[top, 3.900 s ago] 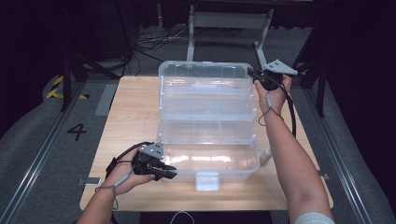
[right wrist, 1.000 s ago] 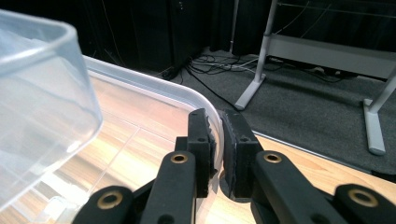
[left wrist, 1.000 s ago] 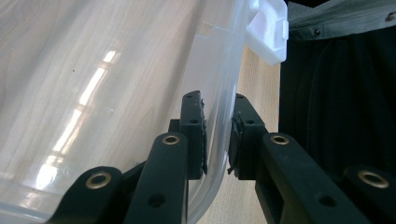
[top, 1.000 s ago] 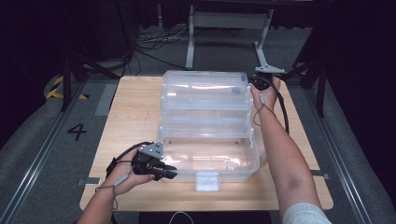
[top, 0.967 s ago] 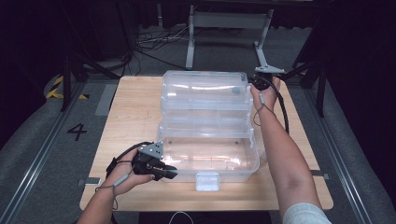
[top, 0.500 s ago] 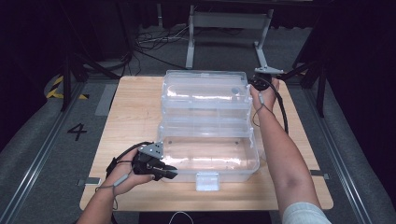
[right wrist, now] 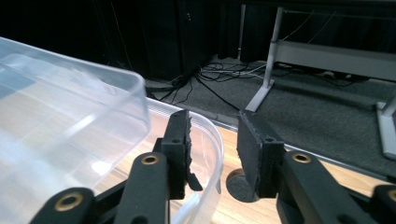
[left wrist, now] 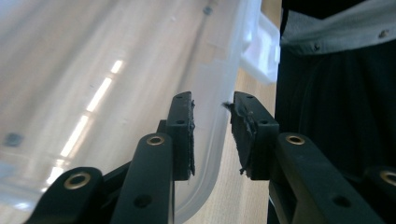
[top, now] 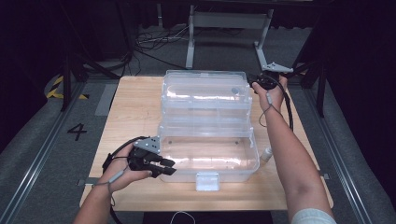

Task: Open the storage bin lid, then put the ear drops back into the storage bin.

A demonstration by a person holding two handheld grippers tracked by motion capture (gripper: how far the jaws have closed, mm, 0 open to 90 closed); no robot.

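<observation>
**Both claws let go of the clear box**

Left gripper [top: 161, 167] sits at the lower left of the high view, its jaws just opened and standing apart; in the left gripper view the rim of the clear plastic box [top: 210, 126] runs up between the two pads, which no longer press on it. Right gripper [top: 256, 82] is at the upper right of the high view, beside the far corner of the raised lid [top: 205, 88]; its jaws have also just been opening, and in the right gripper view the curved lid edge lies in the gap with no pad clamping it.

Judging by this, the step in hand is the release after the lid has been swung up: the box stands open in the middle of the wooden table [top: 135, 107], its white latch [top: 207, 181] facing the lower edge of the frame. Next, each hand would need to draw back clear of the rims without nudging the lid.

As for contents, the lower tub looks empty, though glare on the plastic makes that uncertain.
</observation>
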